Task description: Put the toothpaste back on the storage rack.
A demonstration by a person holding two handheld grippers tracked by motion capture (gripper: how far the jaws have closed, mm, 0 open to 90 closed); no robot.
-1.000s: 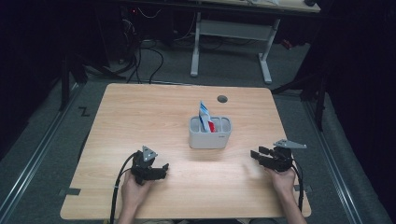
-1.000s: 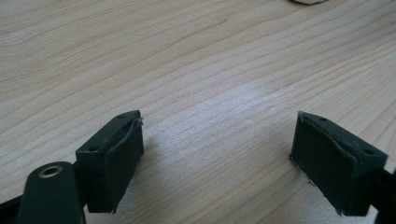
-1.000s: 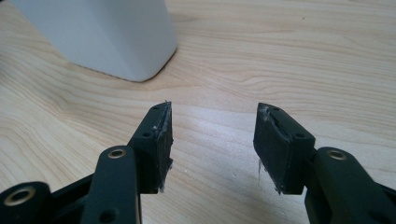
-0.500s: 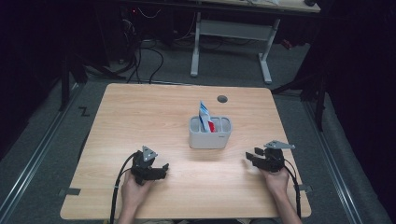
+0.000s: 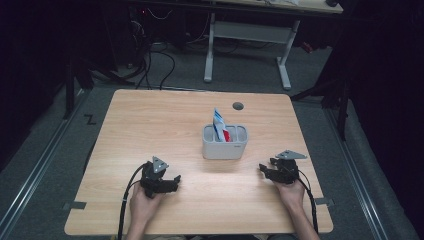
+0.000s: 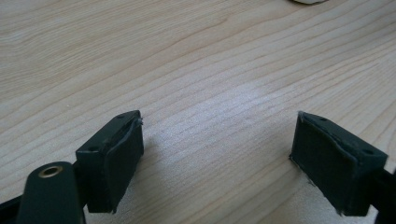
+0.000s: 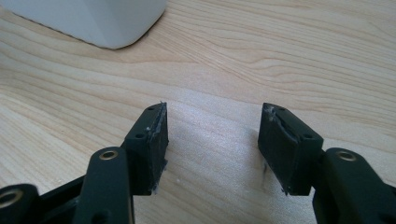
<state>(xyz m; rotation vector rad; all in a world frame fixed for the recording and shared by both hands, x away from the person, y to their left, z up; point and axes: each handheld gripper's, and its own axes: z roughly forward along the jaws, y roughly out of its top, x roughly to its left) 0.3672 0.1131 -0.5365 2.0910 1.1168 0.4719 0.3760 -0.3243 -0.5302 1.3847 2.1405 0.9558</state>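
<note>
Left gripper point(image 5: 172, 179) jaws wide apart, empty, low over tabletop point(image 5: 150, 125). Right gripper point(image 5: 263, 170) jaws just been opening, nothing between. White holder point(image 5: 225, 145) ahead of both jaws, packets point(image 5: 219, 125) upright inside. Packets likely light, thin, crushable: pinch flat faces near top edge.

Wooden table point(image 5: 150, 125), round grommet hole point(image 5: 238, 106), white-legged desk point(image 5: 245, 35) behind, tangled floor cables point(image 5: 150, 55)

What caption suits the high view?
Two hand-held grippers, left and right, rest open beside a grey organizer.
</note>
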